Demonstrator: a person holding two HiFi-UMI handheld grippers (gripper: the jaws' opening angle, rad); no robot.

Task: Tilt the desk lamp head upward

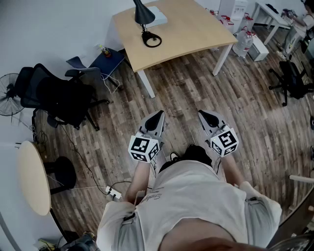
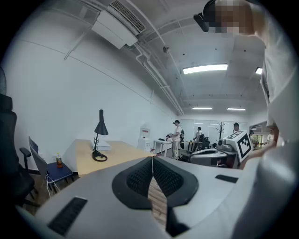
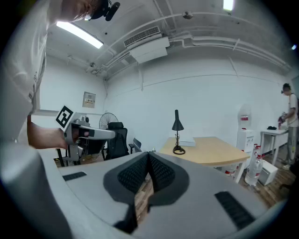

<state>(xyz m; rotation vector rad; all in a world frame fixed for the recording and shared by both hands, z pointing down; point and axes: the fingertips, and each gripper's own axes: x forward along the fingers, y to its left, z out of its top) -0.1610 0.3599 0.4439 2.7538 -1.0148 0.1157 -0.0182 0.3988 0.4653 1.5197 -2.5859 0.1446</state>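
Floorboards [image 1: 196,93] run to a tan table [image 1: 191,34] bearing the lamp [image 1: 143,22], well apart from the left gripper [image 1: 159,114] and right gripper [image 1: 202,114], both closed on nothing.

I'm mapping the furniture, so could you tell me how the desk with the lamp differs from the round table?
The desk is larger, four-sided, on white legs; the round table is smaller, on a black pedestal. The desk bears a black lamp; nothing shows on the round table. Both have pale tops.
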